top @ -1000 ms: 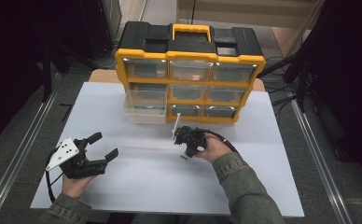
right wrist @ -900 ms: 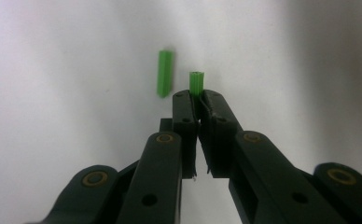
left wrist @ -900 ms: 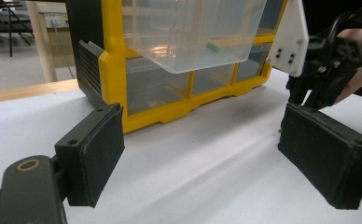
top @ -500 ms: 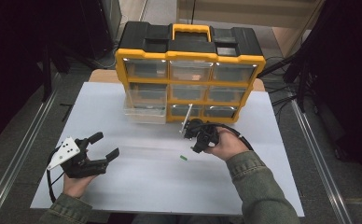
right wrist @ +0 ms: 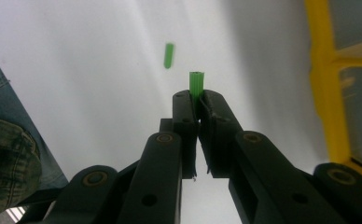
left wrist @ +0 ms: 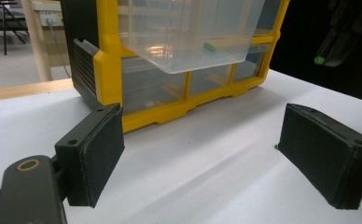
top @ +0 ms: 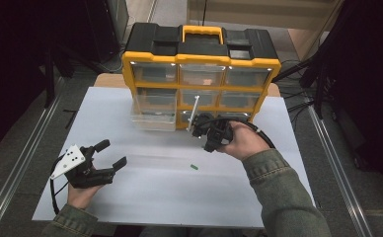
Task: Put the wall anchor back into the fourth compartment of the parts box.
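1. The left gripper (top: 102,160) rests low at the near left of the surface (top: 145,202), where it was a second ago, fingers (left wrist: 95,154) wide apart with nothing between them.
2. Past it stands the yellow organizer (top: 199,64), its middle-left drawer (top: 155,111) pulled out; in the left gripper view one green plug (left wrist: 211,46) lies inside.
3. A second plug (top: 194,167) lies loose mid-surface, near the right hand and just short of the right gripper's tip.
4. The right gripper (top: 199,126) has moved in the last second from mid-surface up to the organizer's front, fingers pinched on a third plug (right wrist: 196,84), its end poking out past the tips. My guess is it goes to the open drawer, just to the left.
5. A pale rod (top: 194,106) leans by the organizer front, close to the gripper; it may get in the way, and so may the drawer's clear front wall.
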A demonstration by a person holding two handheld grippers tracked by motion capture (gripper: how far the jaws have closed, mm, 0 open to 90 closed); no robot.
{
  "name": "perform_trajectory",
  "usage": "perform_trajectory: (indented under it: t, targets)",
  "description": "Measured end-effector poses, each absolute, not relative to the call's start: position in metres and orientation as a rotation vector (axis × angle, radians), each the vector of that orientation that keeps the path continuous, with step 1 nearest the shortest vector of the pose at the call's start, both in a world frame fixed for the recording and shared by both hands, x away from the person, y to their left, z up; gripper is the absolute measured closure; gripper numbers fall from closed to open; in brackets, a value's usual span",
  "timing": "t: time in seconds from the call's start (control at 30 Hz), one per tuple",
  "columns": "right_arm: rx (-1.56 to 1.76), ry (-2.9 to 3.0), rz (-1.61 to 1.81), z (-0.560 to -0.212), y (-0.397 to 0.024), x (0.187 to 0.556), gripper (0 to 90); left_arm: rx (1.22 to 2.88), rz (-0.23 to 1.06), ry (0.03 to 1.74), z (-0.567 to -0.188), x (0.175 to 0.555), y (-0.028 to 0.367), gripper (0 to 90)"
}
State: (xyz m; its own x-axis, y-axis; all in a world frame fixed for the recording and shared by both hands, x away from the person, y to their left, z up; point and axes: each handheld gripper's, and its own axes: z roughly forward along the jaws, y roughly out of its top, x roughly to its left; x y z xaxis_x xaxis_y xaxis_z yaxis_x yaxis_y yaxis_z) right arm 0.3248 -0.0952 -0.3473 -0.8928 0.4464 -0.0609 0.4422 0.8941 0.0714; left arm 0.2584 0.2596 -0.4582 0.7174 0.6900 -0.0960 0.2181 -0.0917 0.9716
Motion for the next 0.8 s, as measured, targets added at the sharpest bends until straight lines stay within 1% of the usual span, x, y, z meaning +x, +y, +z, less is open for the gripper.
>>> perform_trajectory:
  t: [0.27, 0.5, 0.67, 0.8]
  targets:
    - [0.665, 2.938, 0.139, -0.300, -0.081, 0.333, 85.6, 1.657, 0.457, 0.739, -0.459, 0.259, 0.259, 13.6]
    - [0.649, 2.910, 0.152, -0.265, -0.057, 0.349, 85.4, 1.659, 0.449, 0.737, -0.459, 0.260, 0.258, 13.6]
    - [0.617, 2.896, 0.149, -0.254, -0.033, 0.363, 85.4, 1.657, 0.451, 0.736, -0.459, 0.260, 0.259, 13.6]
    - [0.621, 2.896, 0.149, -0.255, -0.015, 0.373, 85.4, 1.657, 0.451, 0.734, -0.460, 0.261, 0.258, 13.6]
